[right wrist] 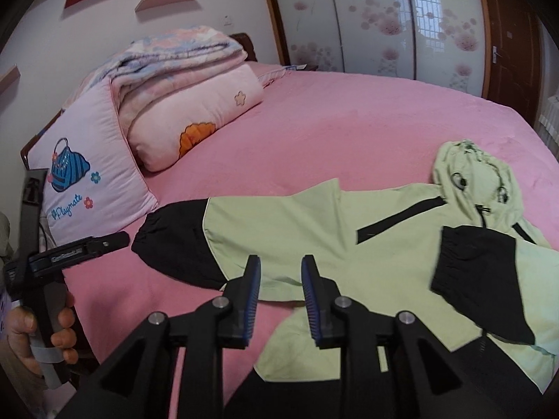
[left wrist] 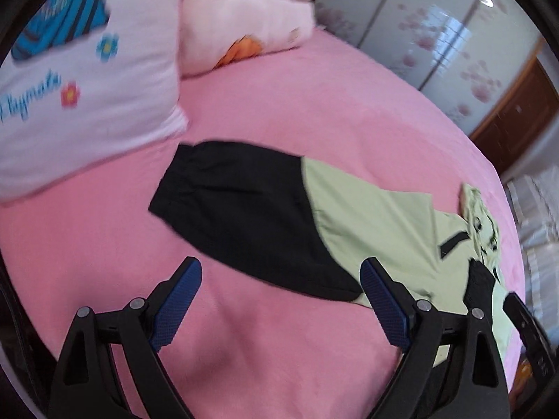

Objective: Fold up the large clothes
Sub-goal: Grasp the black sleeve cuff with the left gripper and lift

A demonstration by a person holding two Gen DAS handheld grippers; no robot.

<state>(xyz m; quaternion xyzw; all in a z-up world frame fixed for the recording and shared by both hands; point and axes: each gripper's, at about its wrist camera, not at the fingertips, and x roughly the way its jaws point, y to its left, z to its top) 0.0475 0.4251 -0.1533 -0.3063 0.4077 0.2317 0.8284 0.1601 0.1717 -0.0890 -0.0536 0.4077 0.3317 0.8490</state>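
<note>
A light green and black hooded jacket lies flat on the pink bed. One sleeve with a black cuff stretches out to the left; the other black-cuffed sleeve is folded across the body, and the hood lies at the far right. My right gripper hovers partly open and empty over the lower edge of the outstretched sleeve. My left gripper is wide open and empty just short of the black cuff. The left gripper's body also shows in the right wrist view, held by a hand.
A white-pink pillow with a blue bag print and a rolled pink quilt under a folded blanket lie at the head of the bed. Floral wardrobe doors and a brown door stand behind.
</note>
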